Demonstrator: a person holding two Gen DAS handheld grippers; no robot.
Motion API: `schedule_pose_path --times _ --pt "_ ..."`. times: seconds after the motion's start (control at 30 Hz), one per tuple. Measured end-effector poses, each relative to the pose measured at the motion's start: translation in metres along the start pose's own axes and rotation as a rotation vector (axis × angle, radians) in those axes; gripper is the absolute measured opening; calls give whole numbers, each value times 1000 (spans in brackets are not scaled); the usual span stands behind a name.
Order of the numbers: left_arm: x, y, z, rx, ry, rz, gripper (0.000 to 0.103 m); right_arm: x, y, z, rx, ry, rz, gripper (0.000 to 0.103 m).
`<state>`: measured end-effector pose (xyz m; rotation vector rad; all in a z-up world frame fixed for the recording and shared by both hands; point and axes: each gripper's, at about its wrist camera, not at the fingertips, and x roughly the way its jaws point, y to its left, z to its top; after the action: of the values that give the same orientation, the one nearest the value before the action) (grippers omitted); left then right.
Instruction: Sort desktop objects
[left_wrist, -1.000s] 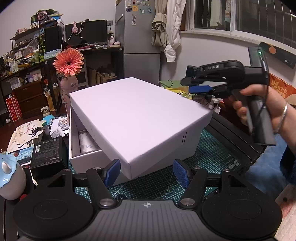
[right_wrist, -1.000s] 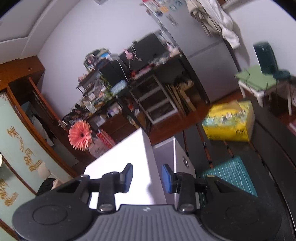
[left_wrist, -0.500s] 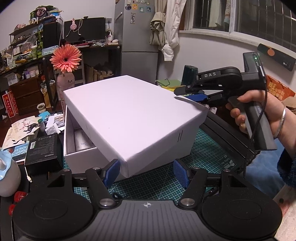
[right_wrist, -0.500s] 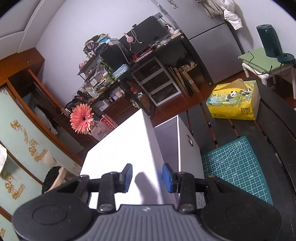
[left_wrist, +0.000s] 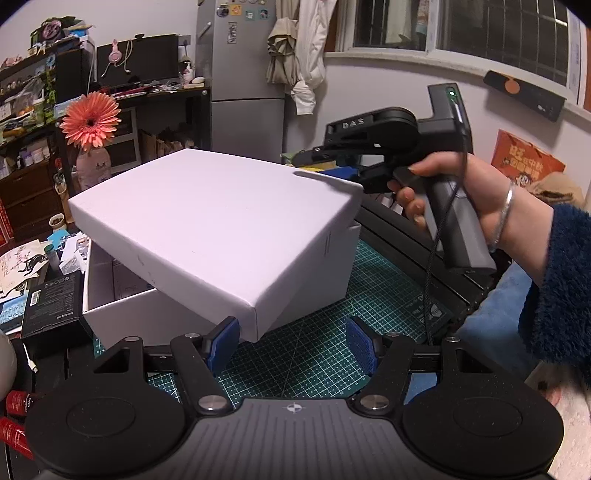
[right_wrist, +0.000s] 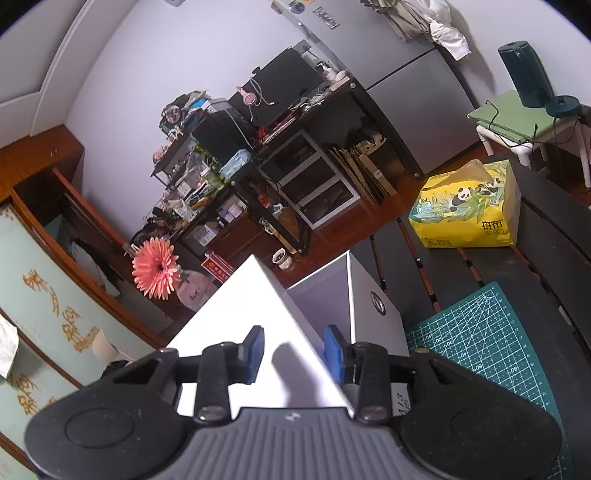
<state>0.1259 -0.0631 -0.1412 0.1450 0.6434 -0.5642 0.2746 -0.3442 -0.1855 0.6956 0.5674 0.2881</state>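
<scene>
A cluttered room at night: a grey fridge at the back, dark shelving packed with odds and ends beside it, and in front the dark slatted worktop with a green cutting mat laid on it. Biggest thing on the mat is the white box, open at its left end, and over it sits the white lid, tilted and skewed, its right far corner raised and its near corner hanging out past the box wall. The right hand-held gripper has that raised corner between its blue pads; from the left wrist view one finger lies over the lid top, the other sits below the edge, but whether the pads actually press I cannot tell. A person's hand, bangle on the wrist and a fuzzy blue sleeve behind, grips its handle. The left hand-held gripper hangs just in front of the lid's near corner, jaws apart, nothing between them but mat. Off to the side, a yellow tissue pack on the worktop, a pink flower in its vase, and a black carton left of the box.
</scene>
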Motion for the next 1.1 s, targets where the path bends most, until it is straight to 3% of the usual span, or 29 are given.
schedule_pose_path --times 0.37,0.7,0.9,1.07,1.1 --pt "-13 11 3 17 -12 14 71 -31 -10 1 85 -108 -15 48" --pt "-31 23 11 -35 -68 18 75 -62 -8 -12 107 -119 -35 49" --pt "-34 33 13 -104 -92 11 76 -76 -5 -37 98 -108 -79 49" --pt "-41 41 13 -149 -138 74 80 -86 -5 -56 140 -109 -68 50" --pt "-43 43 13 -162 -151 92 80 -88 -5 -59 150 -113 -65 56"
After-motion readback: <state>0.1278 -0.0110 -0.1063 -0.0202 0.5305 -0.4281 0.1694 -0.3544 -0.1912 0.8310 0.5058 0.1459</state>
